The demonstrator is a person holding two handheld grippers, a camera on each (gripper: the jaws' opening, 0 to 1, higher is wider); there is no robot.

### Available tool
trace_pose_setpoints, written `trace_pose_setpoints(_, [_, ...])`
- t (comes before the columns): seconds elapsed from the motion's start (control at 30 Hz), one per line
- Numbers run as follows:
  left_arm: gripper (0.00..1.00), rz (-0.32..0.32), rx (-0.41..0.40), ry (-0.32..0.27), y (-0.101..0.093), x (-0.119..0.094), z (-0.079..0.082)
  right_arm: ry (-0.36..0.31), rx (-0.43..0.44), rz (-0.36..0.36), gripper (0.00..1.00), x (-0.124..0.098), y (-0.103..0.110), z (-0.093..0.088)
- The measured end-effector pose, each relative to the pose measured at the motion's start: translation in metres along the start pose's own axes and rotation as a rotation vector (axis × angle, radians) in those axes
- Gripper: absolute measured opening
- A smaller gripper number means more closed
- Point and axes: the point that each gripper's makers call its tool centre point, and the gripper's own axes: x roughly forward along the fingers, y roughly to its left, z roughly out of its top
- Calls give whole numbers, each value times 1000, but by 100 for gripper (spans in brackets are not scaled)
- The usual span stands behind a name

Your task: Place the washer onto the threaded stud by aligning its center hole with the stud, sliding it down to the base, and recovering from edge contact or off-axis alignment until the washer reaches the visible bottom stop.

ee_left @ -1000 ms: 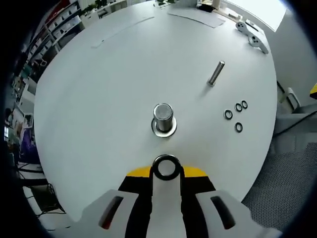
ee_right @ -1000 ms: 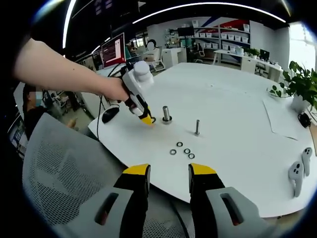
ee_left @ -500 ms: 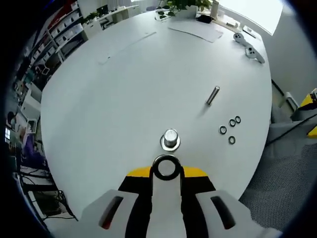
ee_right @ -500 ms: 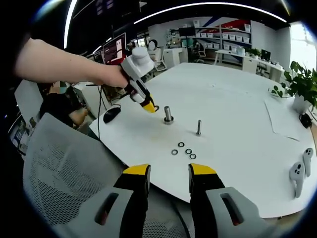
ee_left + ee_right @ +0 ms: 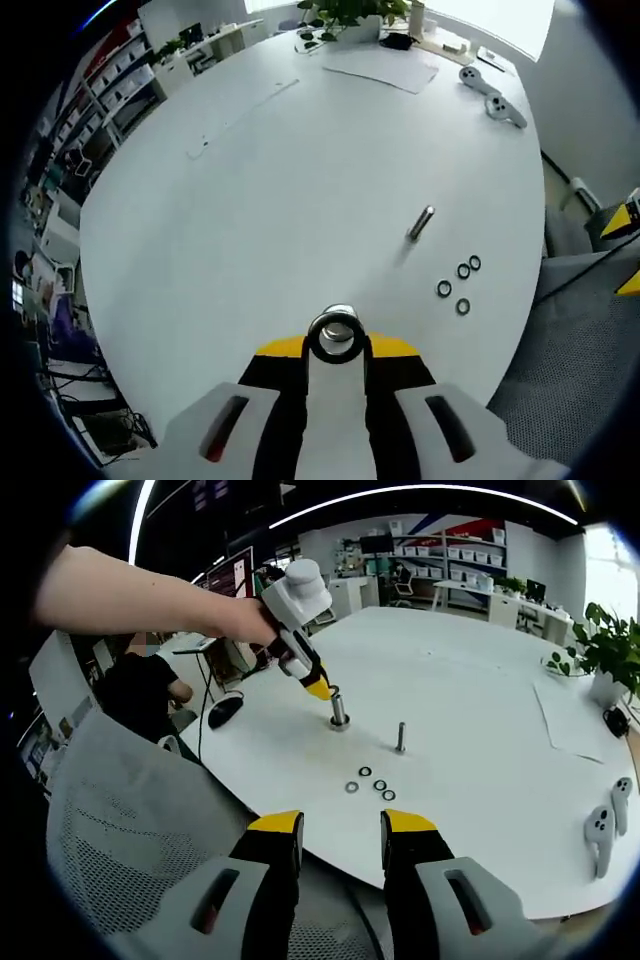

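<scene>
One washer sits clamped in my left gripper at lower centre, right over the stud. My right gripper idles, unclenched. Slight tilt could catch the washer's edge on the threads.

Open-plan office-workshop: storage shelves, monitor, desks, round white table, mesh chair.

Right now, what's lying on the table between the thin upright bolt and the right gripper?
Three small black rings lie on the white table between the thin bolt and the right gripper, seen in the right gripper view.
</scene>
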Motion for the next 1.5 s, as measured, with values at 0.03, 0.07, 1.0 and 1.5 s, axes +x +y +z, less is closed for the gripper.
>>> trace_pose_setpoints(0.03, [18, 0, 2, 2, 0, 1, 0, 0, 0, -1, 33, 0, 0, 0])
trace_pose_setpoints(0.07, [18, 0, 3, 4, 0, 2, 1, -1, 1, -1, 33, 0, 0, 0])
trace_pose_setpoints(1.0, [19, -17, 98, 59, -12, 41, -11, 5, 23, -53, 33, -2, -11, -2])
trace_pose_setpoints(1.5, [21, -40, 2, 13, -12, 46, -18, 27, 14, -65, 32, -1, -13, -5])
